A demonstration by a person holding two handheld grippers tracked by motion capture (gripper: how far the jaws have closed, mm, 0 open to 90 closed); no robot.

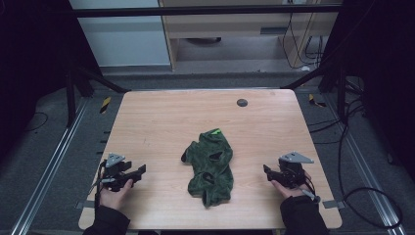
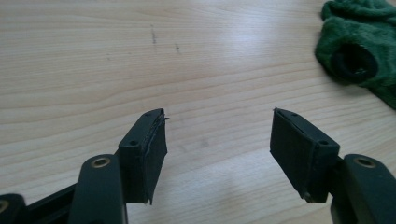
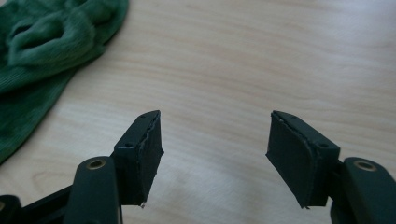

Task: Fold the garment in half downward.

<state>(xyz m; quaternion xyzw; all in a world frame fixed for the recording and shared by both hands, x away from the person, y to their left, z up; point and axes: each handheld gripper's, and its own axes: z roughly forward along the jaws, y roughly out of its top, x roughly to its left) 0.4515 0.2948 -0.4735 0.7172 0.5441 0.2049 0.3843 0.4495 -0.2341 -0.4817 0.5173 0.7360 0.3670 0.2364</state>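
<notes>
Now 2 grippers, left gripper and right gripper, jaws released, flanking green cloth.

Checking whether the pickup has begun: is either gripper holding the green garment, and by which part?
Nothing is held. The left gripper and right gripper are open, apart from the green garment.

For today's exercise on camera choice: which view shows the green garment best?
The high view: the whole crumpled green garment lies mid-table. The left gripper view catches one edge with a dark opening at top right; the right gripper view shows part at top left.
</notes>
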